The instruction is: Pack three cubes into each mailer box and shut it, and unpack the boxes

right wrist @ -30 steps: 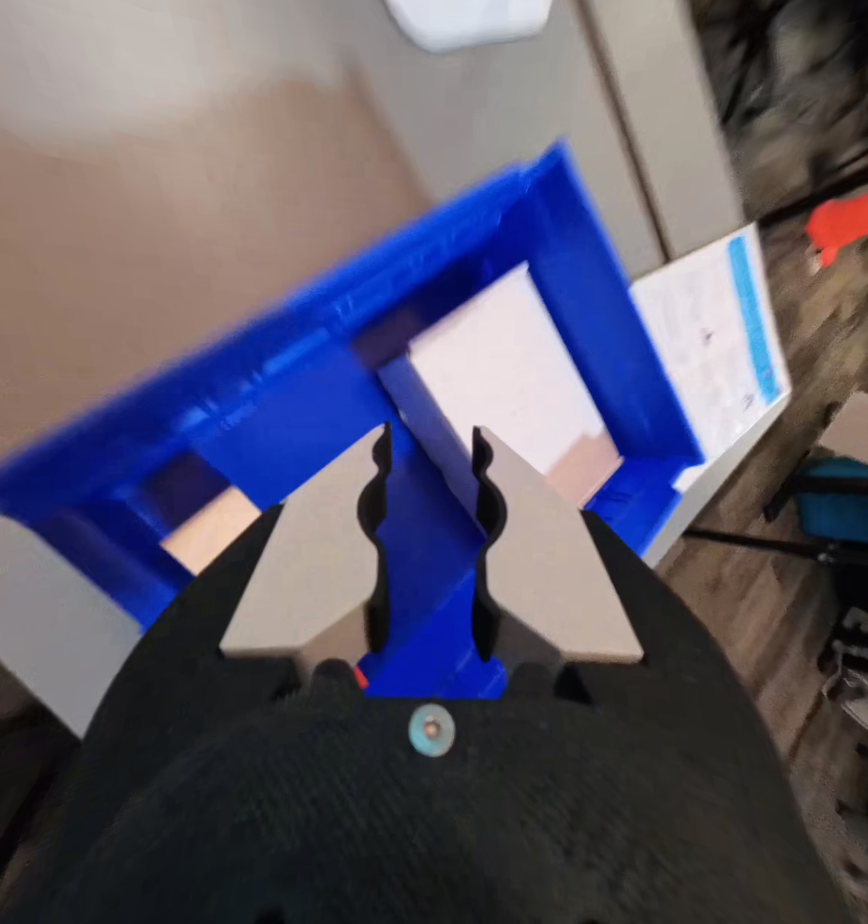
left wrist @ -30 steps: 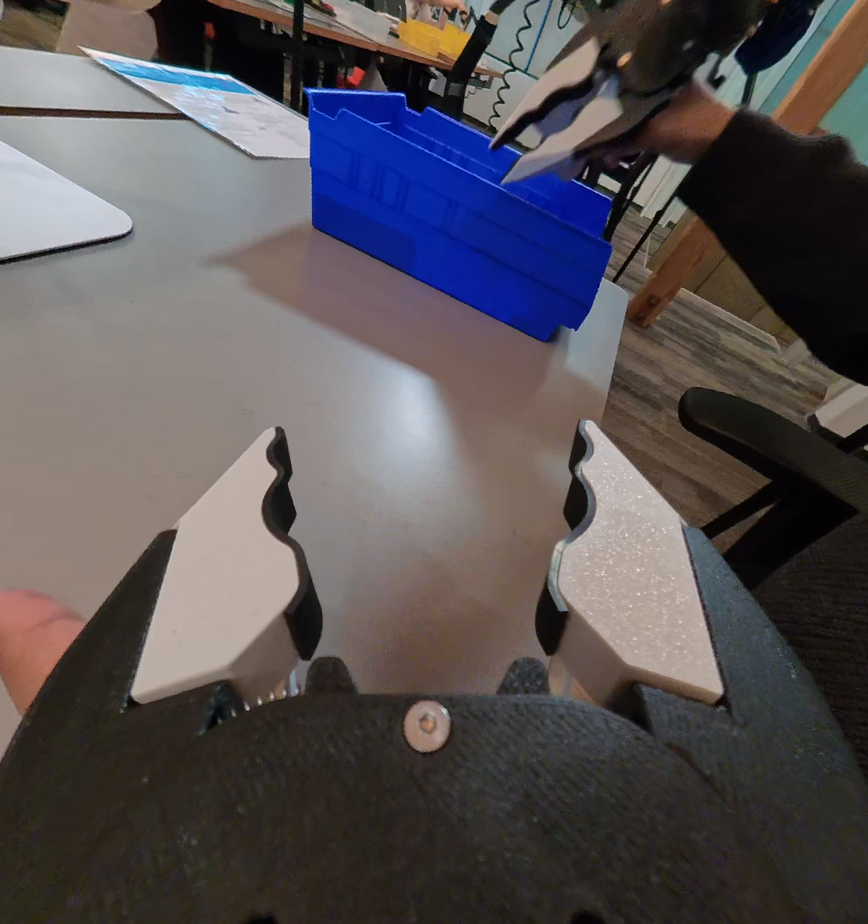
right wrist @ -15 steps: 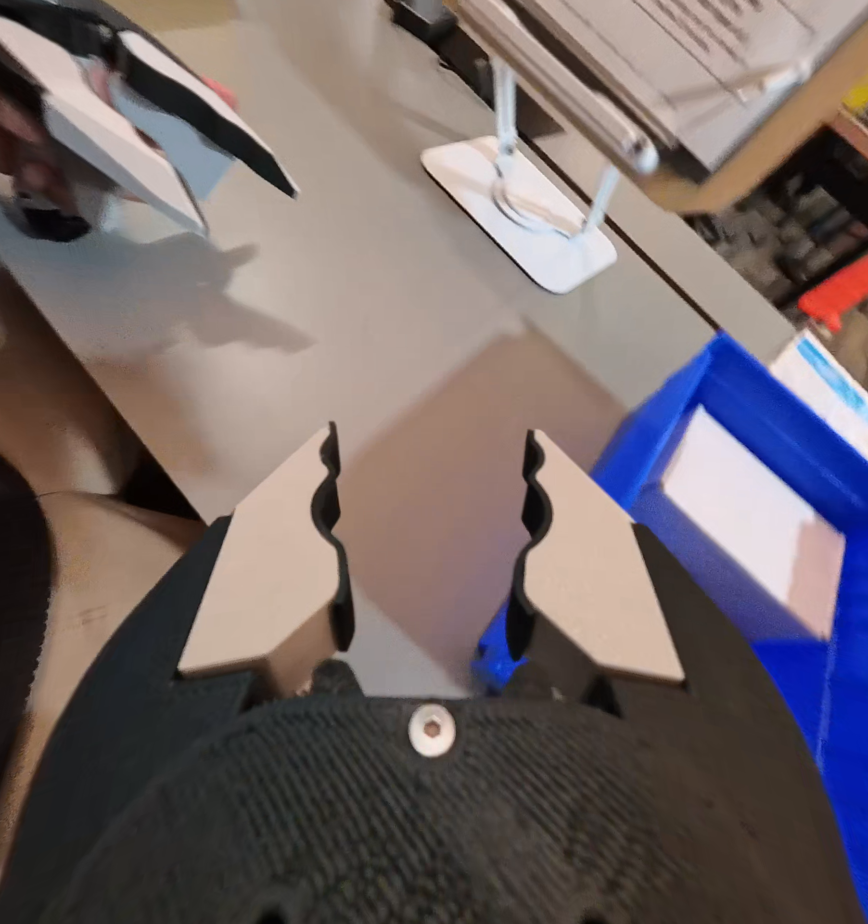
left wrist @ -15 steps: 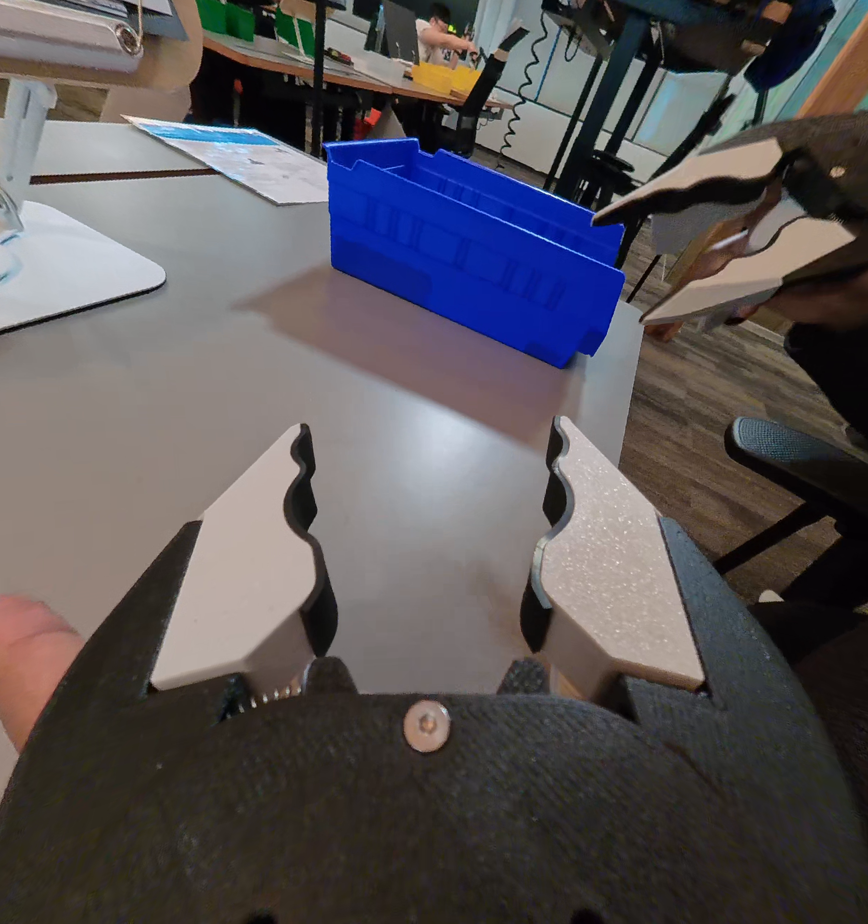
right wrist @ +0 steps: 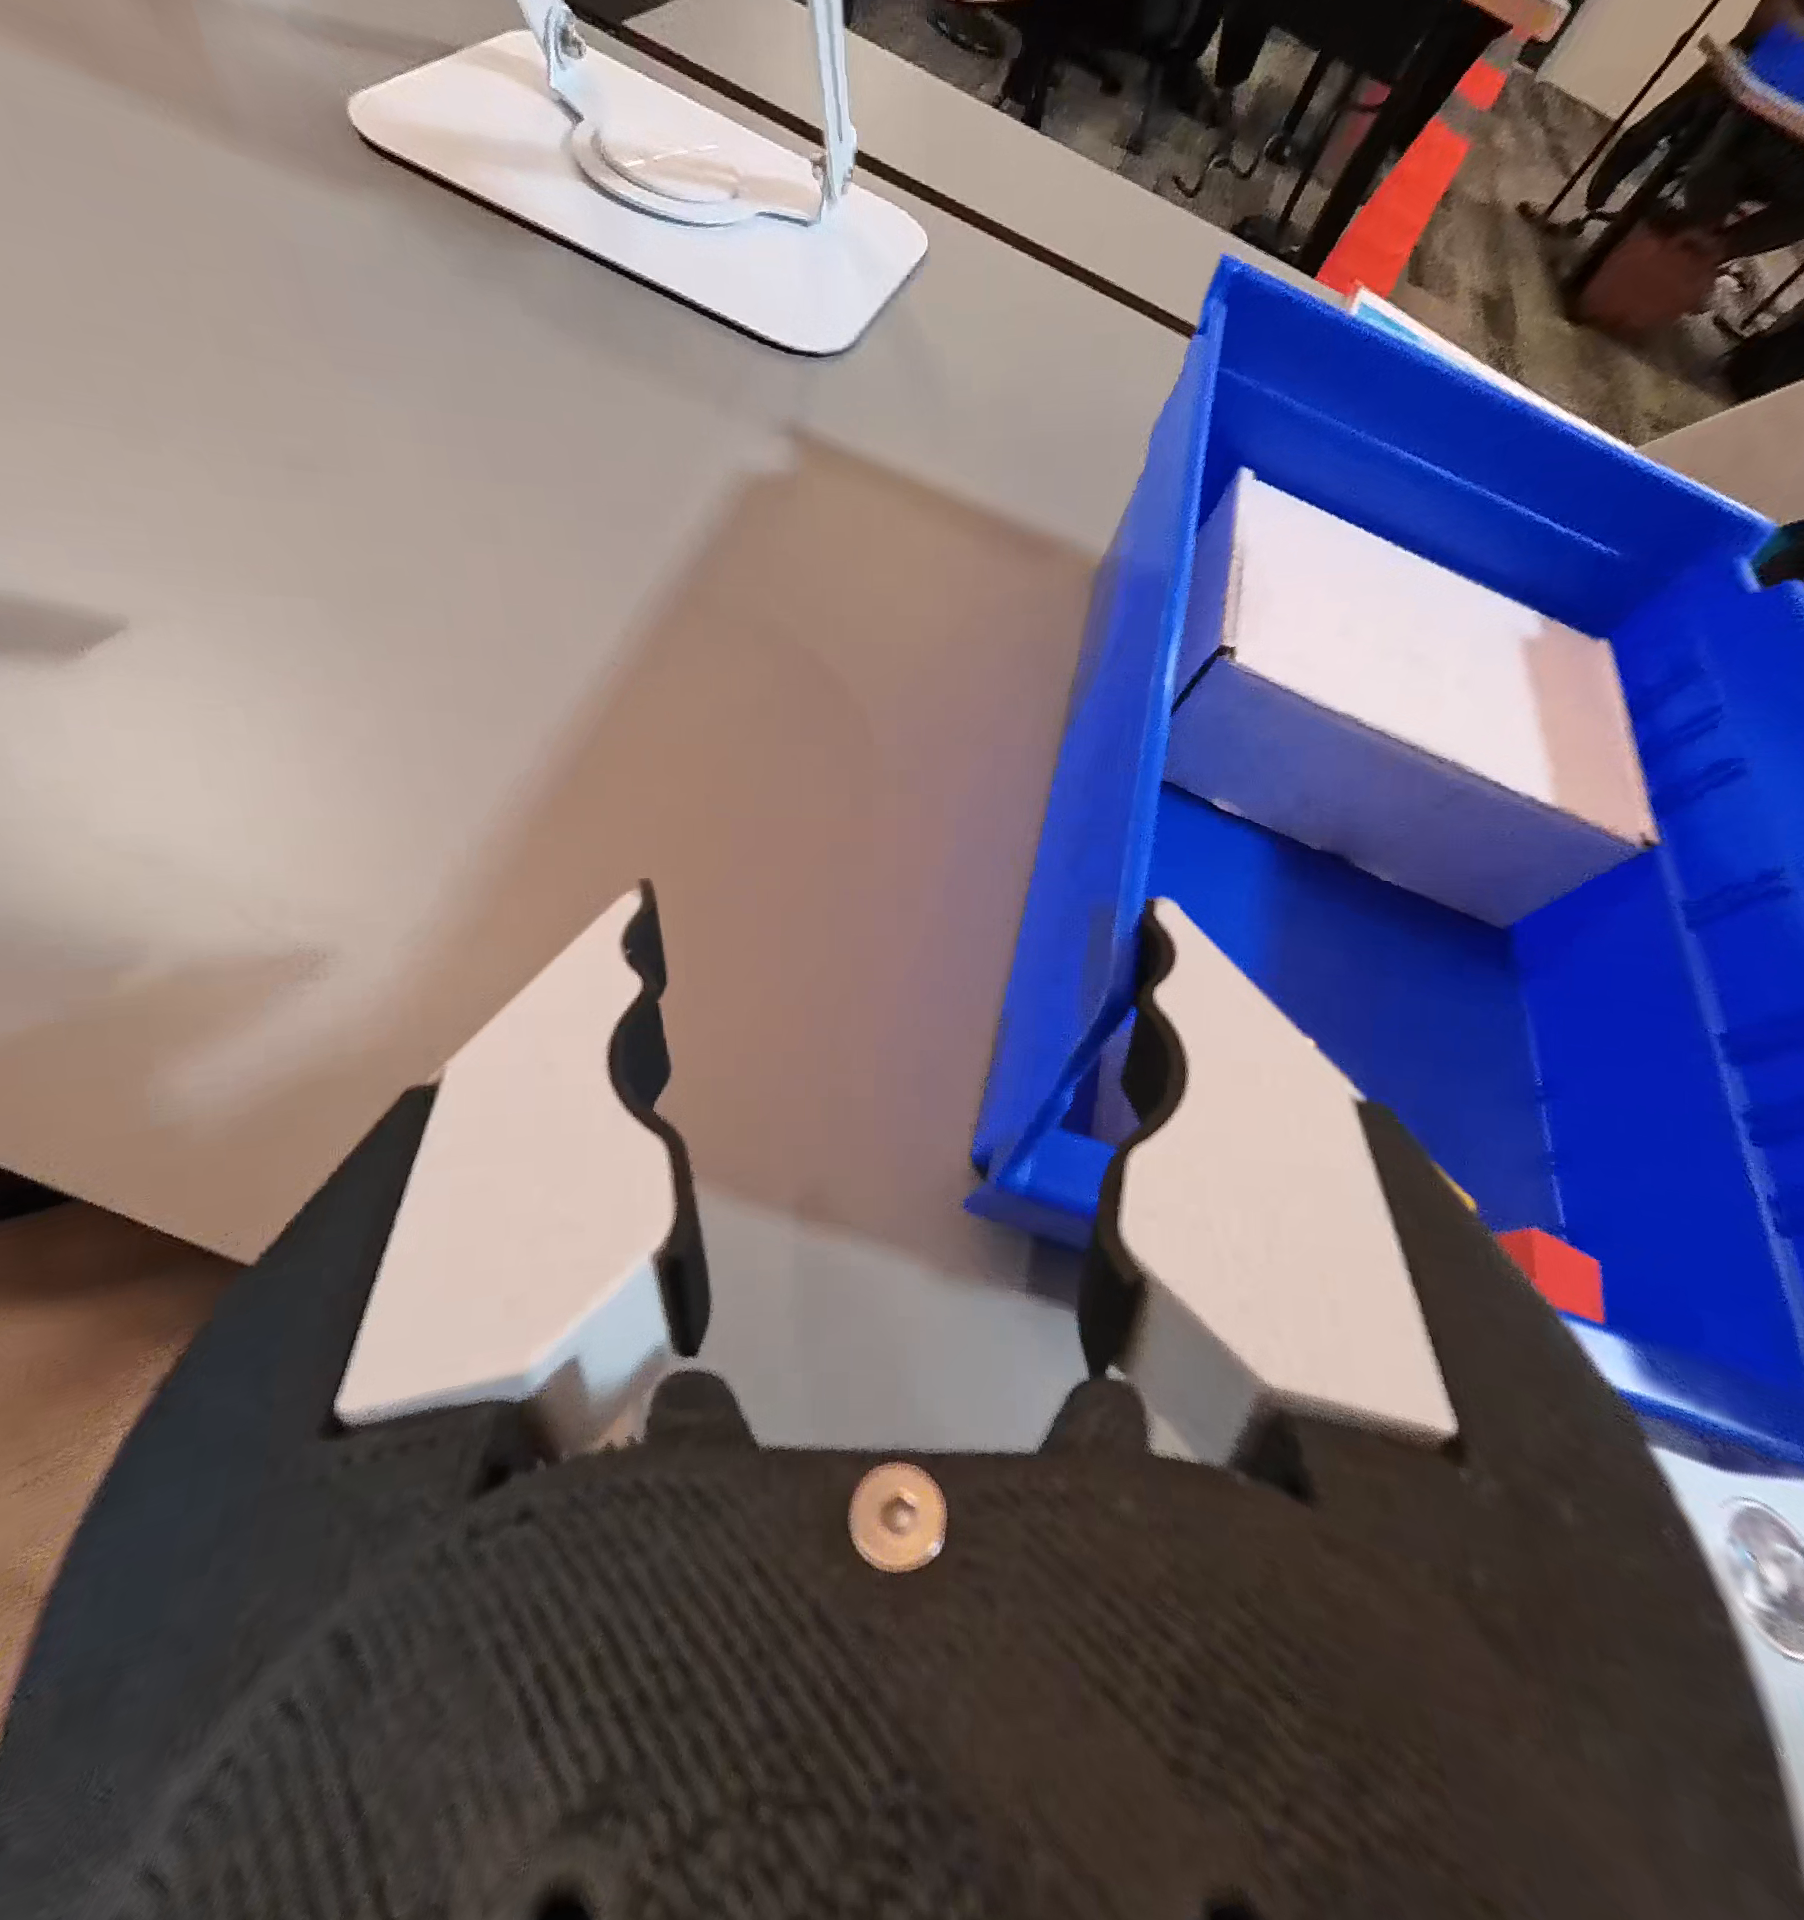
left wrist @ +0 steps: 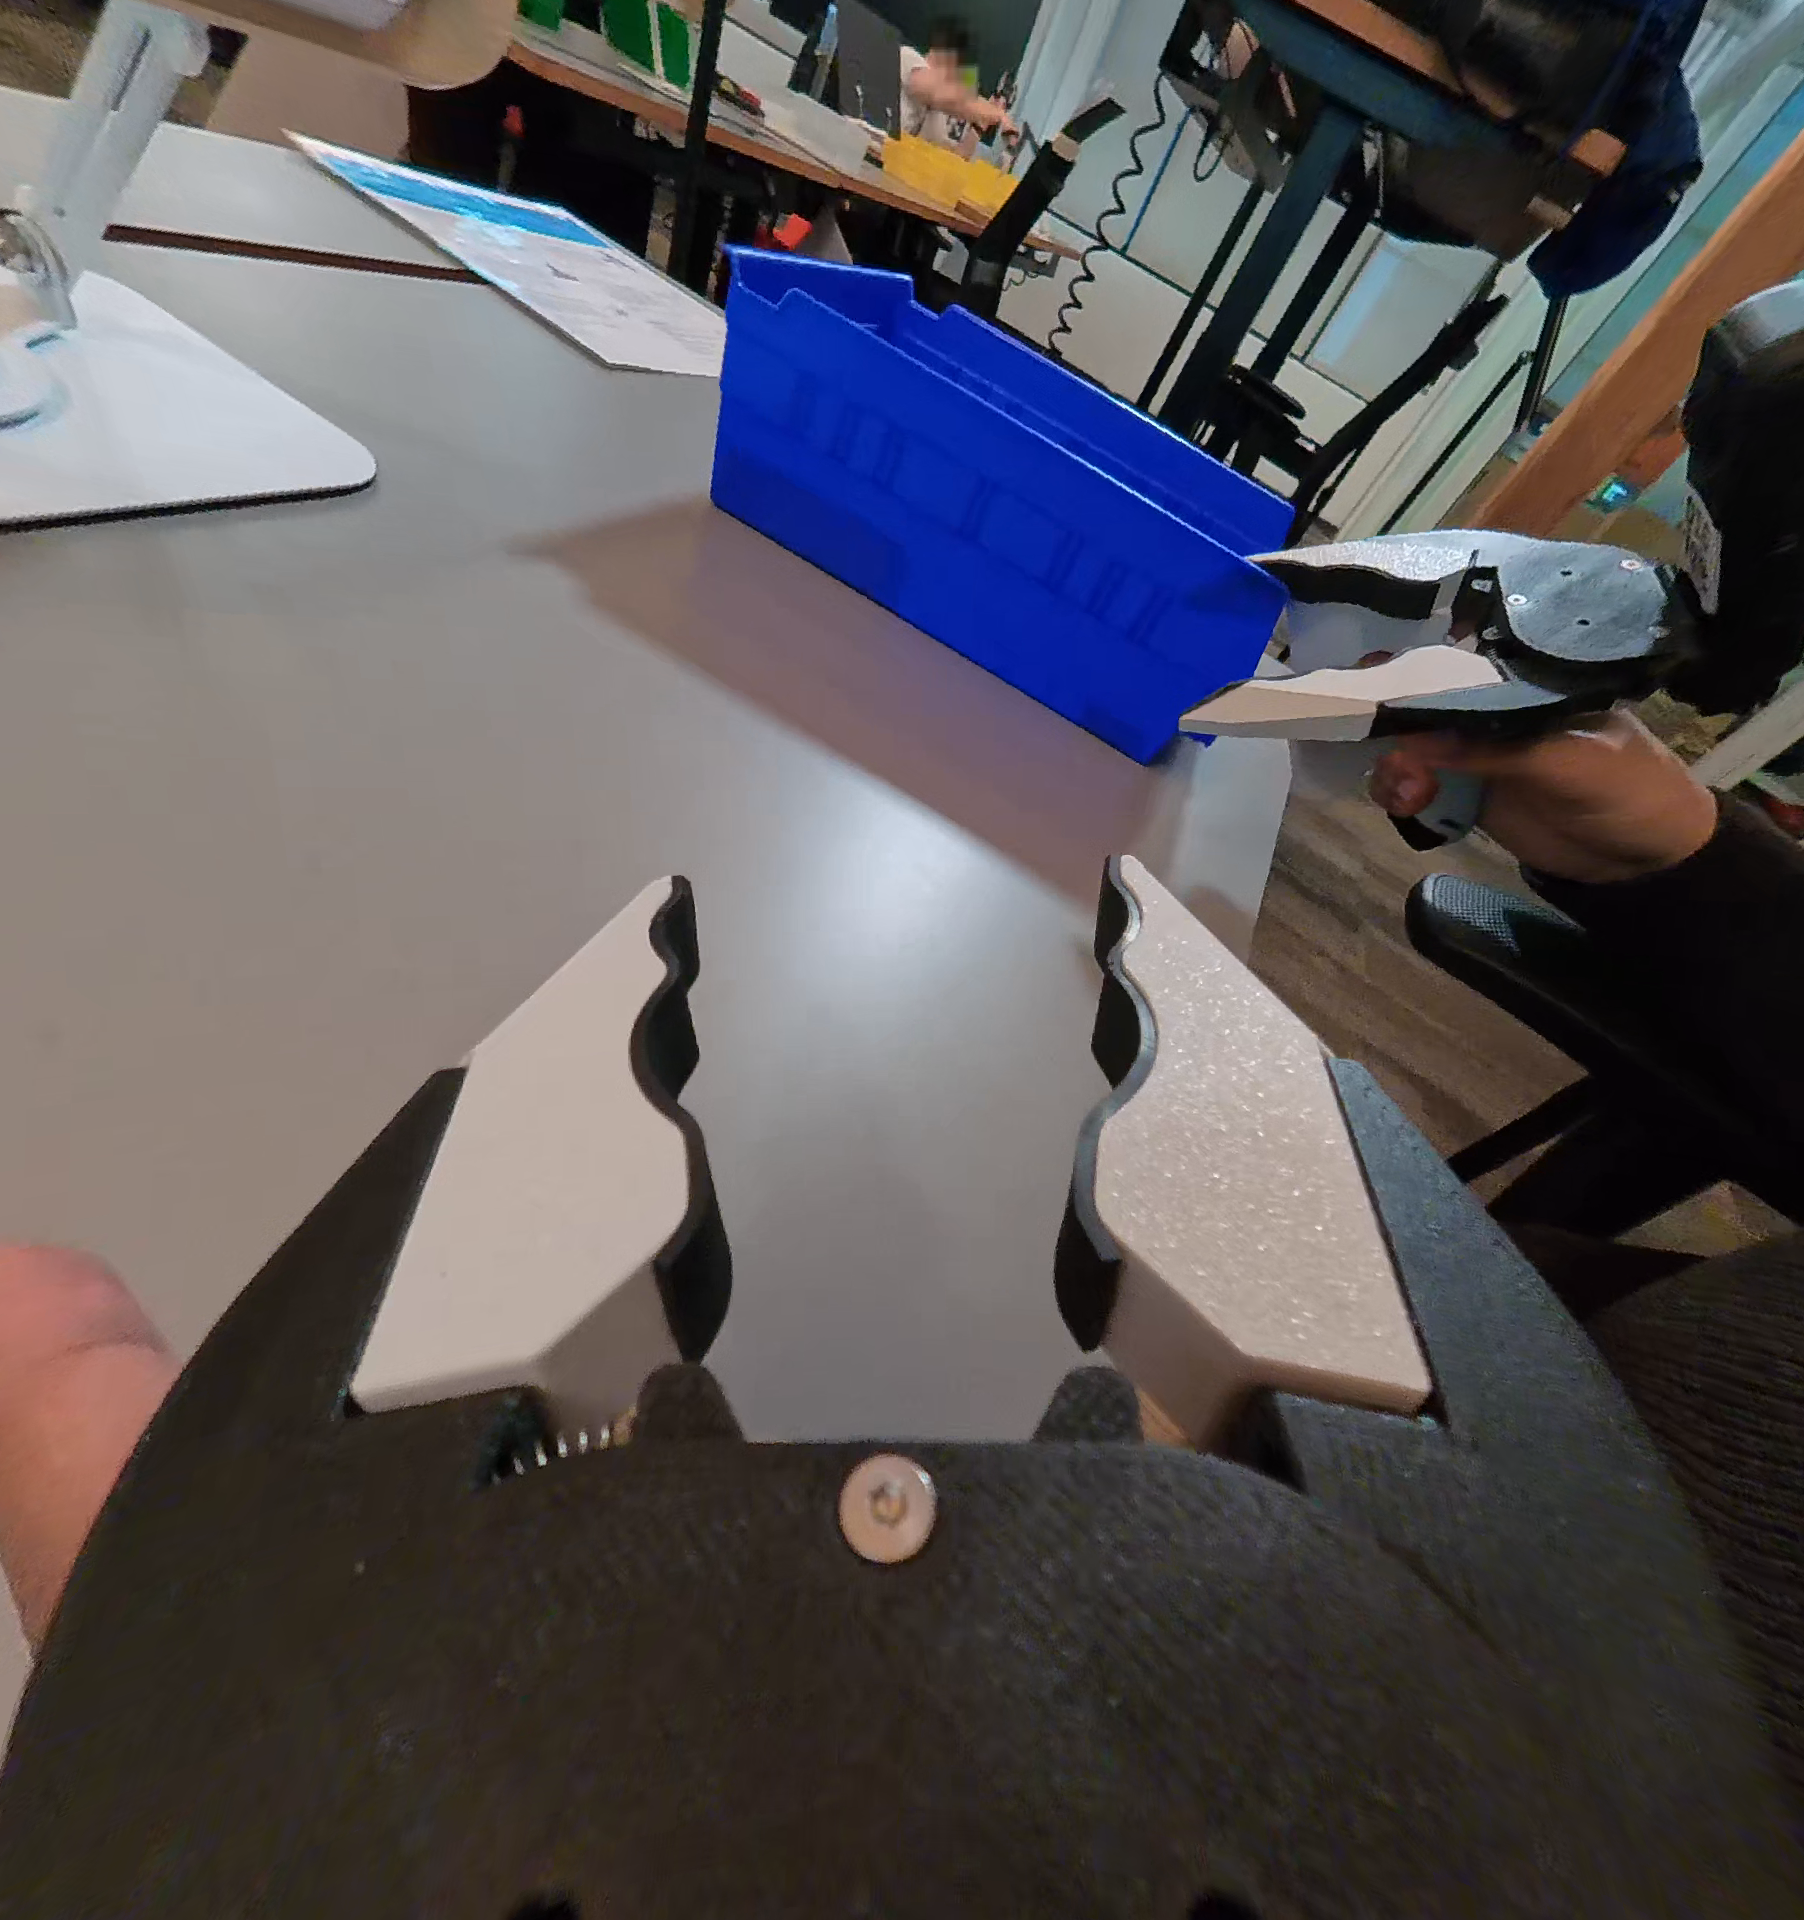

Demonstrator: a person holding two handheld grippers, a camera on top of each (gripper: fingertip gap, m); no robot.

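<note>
Hovering both grippers, empty and spread, near the blue bin [right wrist: 1168, 665] at the desk's right edge

I have my right gripper [right wrist: 898, 1049] just off the bin's near corner, jaws apart and holding nothing; I judge it sits there to reach in for the white box [right wrist: 1397, 665], which lies shut at the bin's far end. A red cube [right wrist: 1563, 1283] shows at the near end, partly hidden behind my finger, so I cannot count the others. My left gripper [left wrist: 893, 1049] hangs wide and empty over the bare desk [left wrist: 358, 727] near its front edge, probably waiting to steady the box once it lands there
</note>
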